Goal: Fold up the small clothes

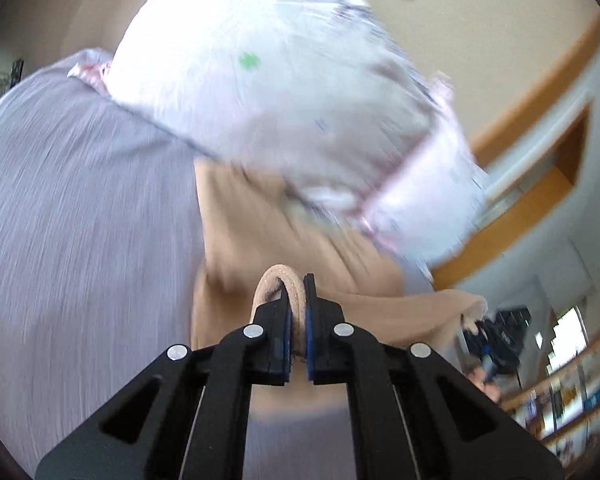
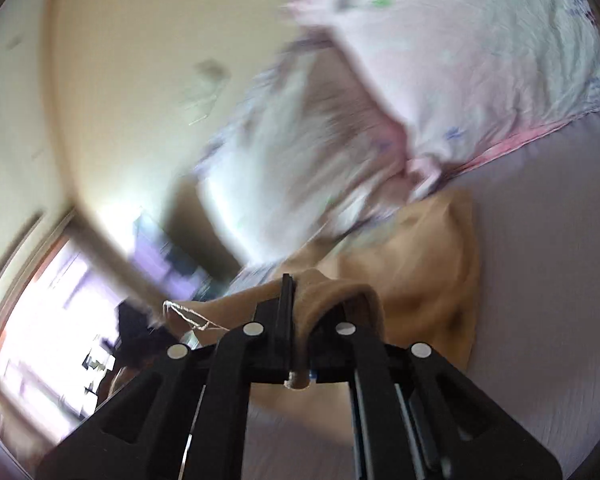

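A small tan garment (image 1: 268, 236) hangs over the lilac bed sheet (image 1: 80, 208), stretched between both grippers. My left gripper (image 1: 298, 292) is shut on a thick rolled hem of the tan garment. In the right wrist view my right gripper (image 2: 296, 292) is shut on another edge of the same tan garment (image 2: 420, 264), whose cloth drapes over the right finger; a loose thread trails off to the left. Both views are motion blurred.
A white patterned pillow (image 1: 260, 80) with pink trim lies just beyond the garment, also in the right wrist view (image 2: 460, 64). Lilac bed sheet (image 2: 540, 280) spreads below. Beige walls, a wooden ledge (image 1: 532, 208) and shelves (image 1: 572, 396) lie beyond the bed.
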Tool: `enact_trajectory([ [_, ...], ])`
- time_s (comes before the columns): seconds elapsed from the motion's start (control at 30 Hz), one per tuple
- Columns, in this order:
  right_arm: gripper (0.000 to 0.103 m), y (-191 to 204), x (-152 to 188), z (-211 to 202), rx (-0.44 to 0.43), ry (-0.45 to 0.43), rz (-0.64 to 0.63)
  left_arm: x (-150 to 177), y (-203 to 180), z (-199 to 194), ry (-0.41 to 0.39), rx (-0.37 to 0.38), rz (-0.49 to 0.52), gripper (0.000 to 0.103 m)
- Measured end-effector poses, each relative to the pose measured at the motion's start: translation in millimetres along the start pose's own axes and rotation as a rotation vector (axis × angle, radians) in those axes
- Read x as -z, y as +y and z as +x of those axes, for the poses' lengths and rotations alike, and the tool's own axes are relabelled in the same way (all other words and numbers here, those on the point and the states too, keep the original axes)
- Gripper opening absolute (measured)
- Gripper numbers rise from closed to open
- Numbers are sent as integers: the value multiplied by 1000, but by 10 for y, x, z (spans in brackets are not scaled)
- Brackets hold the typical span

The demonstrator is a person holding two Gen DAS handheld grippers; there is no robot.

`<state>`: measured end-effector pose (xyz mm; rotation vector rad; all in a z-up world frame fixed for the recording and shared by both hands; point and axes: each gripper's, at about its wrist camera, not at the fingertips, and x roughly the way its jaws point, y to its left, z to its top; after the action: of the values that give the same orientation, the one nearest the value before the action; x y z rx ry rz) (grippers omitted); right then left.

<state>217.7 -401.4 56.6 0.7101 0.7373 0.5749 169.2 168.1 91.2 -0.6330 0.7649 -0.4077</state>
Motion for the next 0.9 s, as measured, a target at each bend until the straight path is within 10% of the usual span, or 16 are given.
enact_trajectory([
  [0.33,8,-1011,-492,1130,263,43,325,-733,582,1295,100,-123,-189,4],
  [0.43,49,-1143,-554,1285,304,40,381,-783,776,1416,121,-65,-303,6],
  [0.53,54,-1220,-588,1319,315,15,405,-823,993,1446,113,43,-459,9],
  [0.67,53,-1306,-579,1335,321,8,399,-905,1094,1163,-64,8,-473,83],
  [0.9,68,-856,-557,917,430,-84,211,-564,735,980,86,-77,-227,83],
])
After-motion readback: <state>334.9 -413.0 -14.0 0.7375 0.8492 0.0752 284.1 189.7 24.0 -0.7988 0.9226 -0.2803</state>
